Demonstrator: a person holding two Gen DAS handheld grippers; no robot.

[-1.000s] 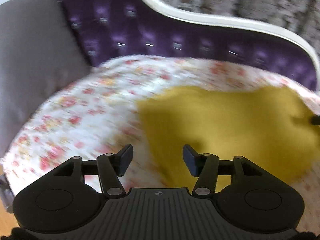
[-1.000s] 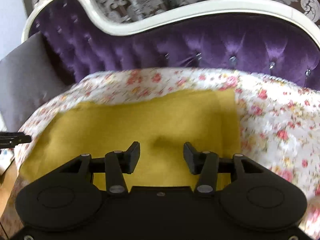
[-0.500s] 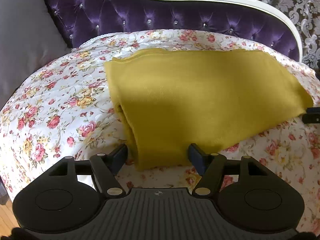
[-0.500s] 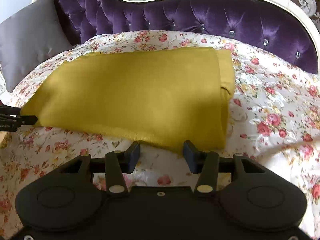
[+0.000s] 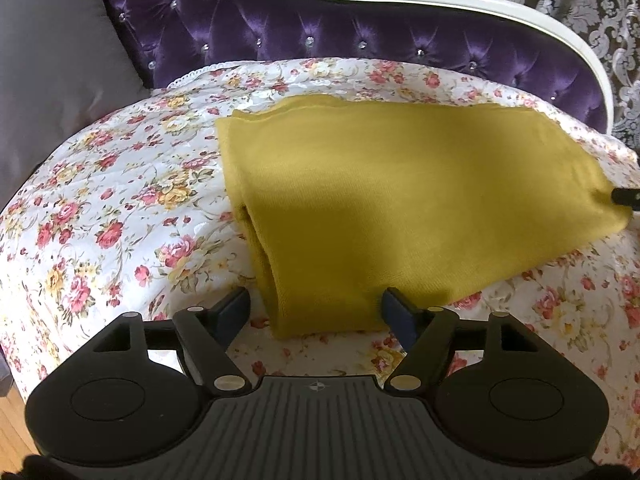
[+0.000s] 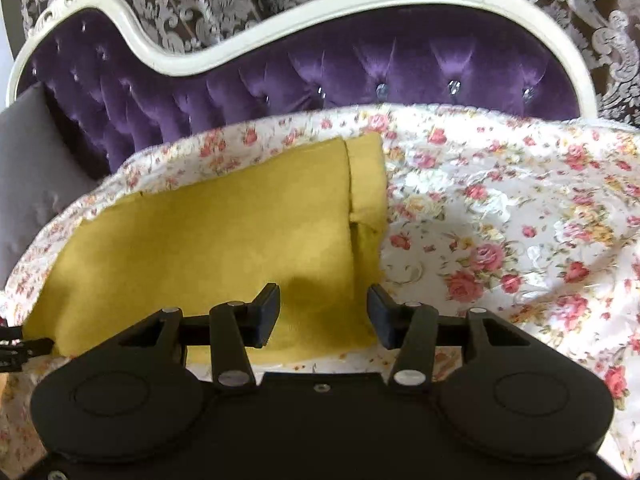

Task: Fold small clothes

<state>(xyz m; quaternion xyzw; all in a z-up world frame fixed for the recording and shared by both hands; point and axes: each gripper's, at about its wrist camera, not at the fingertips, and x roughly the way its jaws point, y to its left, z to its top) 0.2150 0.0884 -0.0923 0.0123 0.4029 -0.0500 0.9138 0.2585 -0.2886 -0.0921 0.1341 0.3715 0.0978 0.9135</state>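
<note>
A mustard-yellow cloth (image 5: 400,208) lies folded flat on the floral bedspread (image 5: 120,216), in front of the tufted purple headboard (image 5: 320,28), with a grey cushion (image 5: 52,64) off at ten o'clock in the left view. The left gripper (image 5: 316,308) hangs with its jaws spread wide and holds nothing; the cloth's rounded near-left corner sits between its fingertips at twelve o'clock. The right gripper (image 6: 323,310) is likewise wide open and empty, straddling the near-right corner of the cloth (image 6: 208,248), where a narrow under-layer peeks out toward one o'clock.

The fabric looks like a soft, matte knit or fleece: light, limp, and not slippery, so it should drape and sag if lifted from one point. The stacked layers at the left fold look thick enough to slide apart. In my judgement the best grips are the two near corners, pinching all layers together close to the edge, both corners lifted evenly.
</note>
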